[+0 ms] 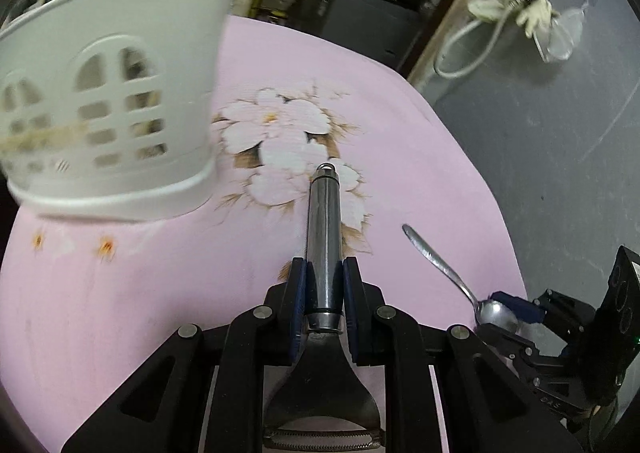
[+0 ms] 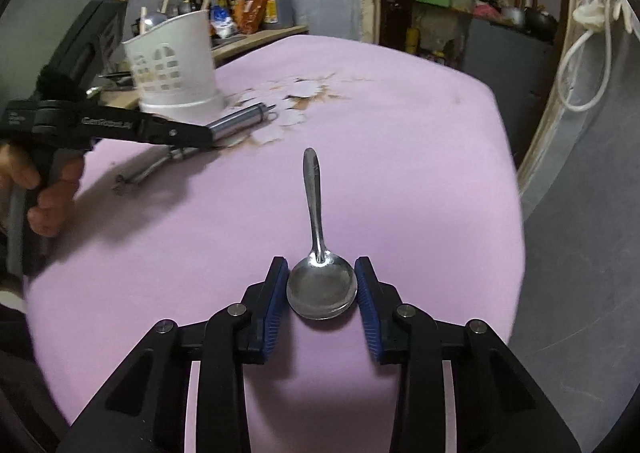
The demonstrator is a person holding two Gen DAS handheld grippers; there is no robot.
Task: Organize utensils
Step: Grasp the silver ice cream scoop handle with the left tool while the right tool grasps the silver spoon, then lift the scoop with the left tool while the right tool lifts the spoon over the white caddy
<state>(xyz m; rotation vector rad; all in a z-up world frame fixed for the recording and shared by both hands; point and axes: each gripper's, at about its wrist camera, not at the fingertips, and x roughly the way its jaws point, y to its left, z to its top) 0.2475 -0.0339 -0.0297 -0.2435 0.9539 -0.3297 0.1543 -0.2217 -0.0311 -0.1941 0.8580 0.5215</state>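
Note:
My left gripper (image 1: 324,285) is shut on the round steel handle of a peeler (image 1: 325,221). The handle points away toward the cloth's flower print, and the toothed head (image 1: 320,433) sits back under the gripper. The right wrist view shows this left gripper (image 2: 210,133) from the side, carrying the peeler (image 2: 244,119) low over the cloth beside the white slotted utensil holder (image 2: 176,65). That holder (image 1: 112,113) looms at the left wrist view's upper left. The spoon (image 2: 322,287) lies on the cloth, and my right gripper (image 2: 322,285) has its blue pads against both sides of the bowl. The left wrist view has that spoon (image 1: 436,261) at lower right.
A pink flowered tablecloth (image 2: 400,173) covers the table, whose edge drops to grey floor on the right. Behind the holder, a shelf holds bottles (image 2: 248,1) and wooden sticks. A person's hand (image 2: 48,189) grips the left tool. A white cord (image 2: 580,65) hangs at the right.

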